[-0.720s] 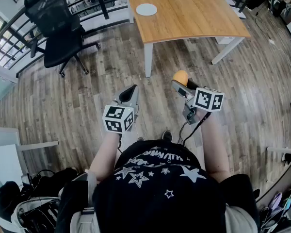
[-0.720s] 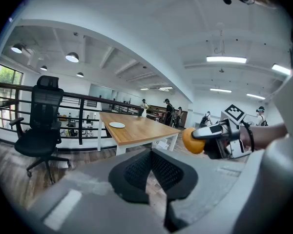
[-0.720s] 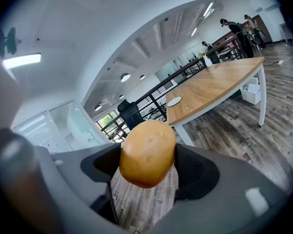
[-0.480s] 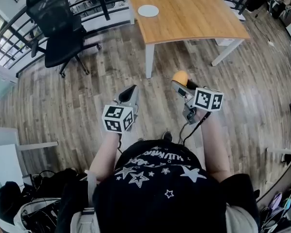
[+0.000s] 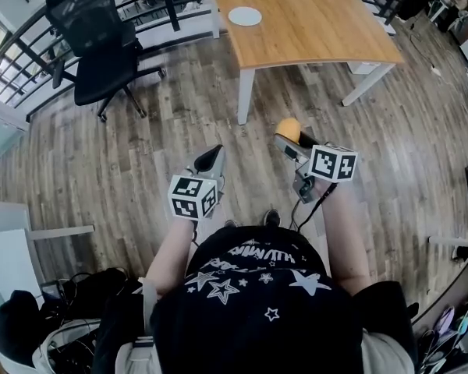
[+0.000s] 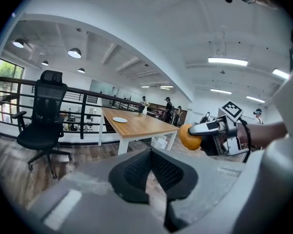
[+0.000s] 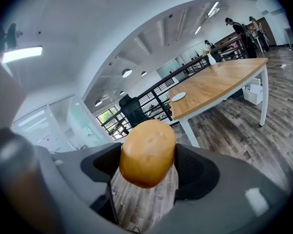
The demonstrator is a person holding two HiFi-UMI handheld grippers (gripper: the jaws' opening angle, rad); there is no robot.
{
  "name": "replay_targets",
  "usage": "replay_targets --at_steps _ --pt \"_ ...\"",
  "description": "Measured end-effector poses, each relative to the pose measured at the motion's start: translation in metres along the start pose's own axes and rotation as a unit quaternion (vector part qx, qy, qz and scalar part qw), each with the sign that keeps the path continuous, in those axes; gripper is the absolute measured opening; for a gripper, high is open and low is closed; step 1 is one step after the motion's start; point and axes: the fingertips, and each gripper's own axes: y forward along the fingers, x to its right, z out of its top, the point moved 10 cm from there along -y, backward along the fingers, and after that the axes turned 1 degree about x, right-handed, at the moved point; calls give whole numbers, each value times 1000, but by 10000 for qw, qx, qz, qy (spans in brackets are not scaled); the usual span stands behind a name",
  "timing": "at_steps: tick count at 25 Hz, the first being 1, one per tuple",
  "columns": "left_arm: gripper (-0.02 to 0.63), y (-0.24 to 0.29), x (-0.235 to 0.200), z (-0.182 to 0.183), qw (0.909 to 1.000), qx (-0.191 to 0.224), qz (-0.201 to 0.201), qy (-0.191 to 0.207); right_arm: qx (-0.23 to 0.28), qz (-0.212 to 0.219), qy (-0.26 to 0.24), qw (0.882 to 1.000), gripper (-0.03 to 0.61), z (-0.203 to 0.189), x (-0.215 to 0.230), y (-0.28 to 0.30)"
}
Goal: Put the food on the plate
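A round orange-brown piece of food (image 7: 147,152) sits between the pads of my right gripper (image 7: 147,161), which is shut on it and held over the wooden floor. In the head view the food (image 5: 288,126) pokes out ahead of the right gripper (image 5: 291,136). In the left gripper view it (image 6: 189,136) shows at the right. My left gripper (image 5: 210,160) is beside it, jaws together with nothing in them (image 6: 151,152). A small white plate (image 5: 245,15) lies on the far wooden table (image 5: 320,29), well ahead of both grippers. The plate (image 7: 178,96) is bare.
A black office chair (image 5: 101,53) stands left of the table by a black railing (image 5: 31,45). Bags and cables (image 5: 54,333) lie on the floor behind me at the left. People stand far off beyond the table (image 6: 168,106).
The table and plate have slid slightly right and down in the head view. The left gripper sits a little lower in the frame. The right gripper still holds the food.
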Motion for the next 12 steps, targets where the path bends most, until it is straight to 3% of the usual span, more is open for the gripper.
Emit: replay_targets --at_steps 12 --pt "2 -49 -35 -14 9997 -65 -224 60 222 -158 -112 9996 348 -18 -40 4"
